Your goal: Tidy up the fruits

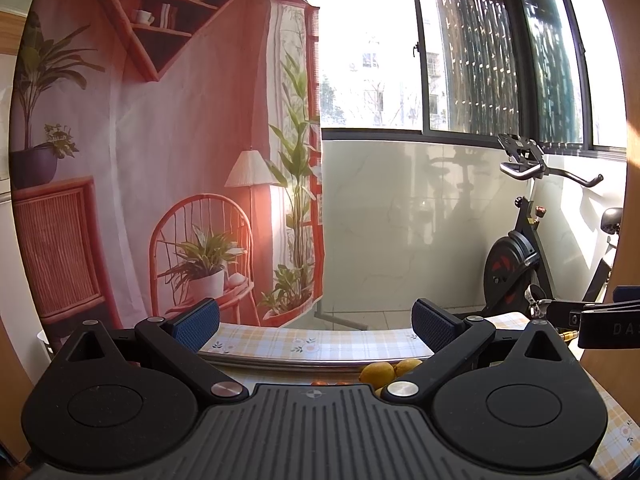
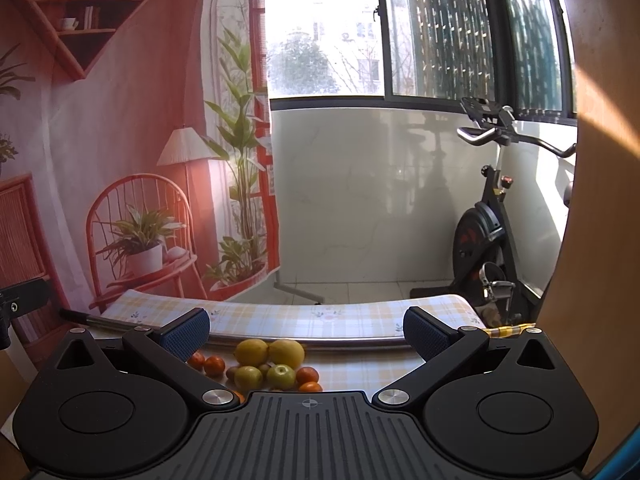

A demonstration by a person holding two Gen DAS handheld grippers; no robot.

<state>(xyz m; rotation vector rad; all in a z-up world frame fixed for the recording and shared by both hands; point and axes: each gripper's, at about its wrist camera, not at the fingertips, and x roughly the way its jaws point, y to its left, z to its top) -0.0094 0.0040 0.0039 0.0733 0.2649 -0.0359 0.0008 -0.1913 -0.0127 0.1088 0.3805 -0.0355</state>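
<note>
Fruit pile point(image 2: 276, 366): lemons, green apples, small oranges, clustered near the tabletop point(image 2: 360, 376) far edge. Left gripper point(image 1: 316, 326): fingers spread wide, empty. Right gripper point(image 2: 306, 328): fingers spread wide, empty.

A home balcony or sunroom is shown, enclosed by large sliding windows point(image 2: 384, 28) through which apartment buildings are seen. An exercise bike point(image 2: 486, 216) is parked in the corner, and a table is covered with a checked cloth point(image 2: 320, 316) before a printed backdrop point(image 1: 160, 140) of a furnished room.
</note>
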